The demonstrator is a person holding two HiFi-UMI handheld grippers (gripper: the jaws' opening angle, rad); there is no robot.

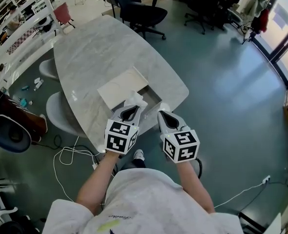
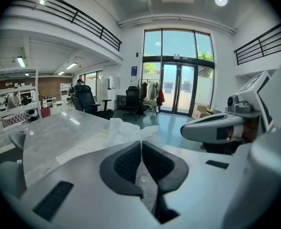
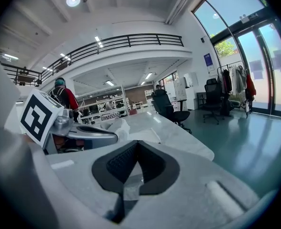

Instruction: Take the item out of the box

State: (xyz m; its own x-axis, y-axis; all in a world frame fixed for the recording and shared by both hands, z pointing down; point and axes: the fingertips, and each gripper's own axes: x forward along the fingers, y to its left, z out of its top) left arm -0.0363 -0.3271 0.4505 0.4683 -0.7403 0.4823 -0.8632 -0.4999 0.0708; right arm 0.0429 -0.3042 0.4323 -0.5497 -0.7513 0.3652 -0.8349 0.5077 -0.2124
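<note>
An open cardboard box [image 1: 153,96] with its lid [image 1: 120,87] folded back lies near the front edge of the marble table [image 1: 95,52]. Crumpled white paper [image 1: 135,100] sticks up from the box on its near side. My left gripper [image 1: 131,109] is shut, its tips right at that paper [image 2: 126,128]; I cannot tell whether any of it is pinched. My right gripper [image 1: 163,112] is shut and empty beside the box's near right corner. In the left gripper view the jaws [image 2: 141,143] meet with nothing visible between them. The right gripper's jaws [image 3: 135,143] also meet.
Black office chairs [image 1: 140,11] stand beyond the table's far end. White stools [image 1: 60,113] sit to the table's left, and a white cable [image 1: 71,155] loops on the floor. The table's front edge is just below both grippers.
</note>
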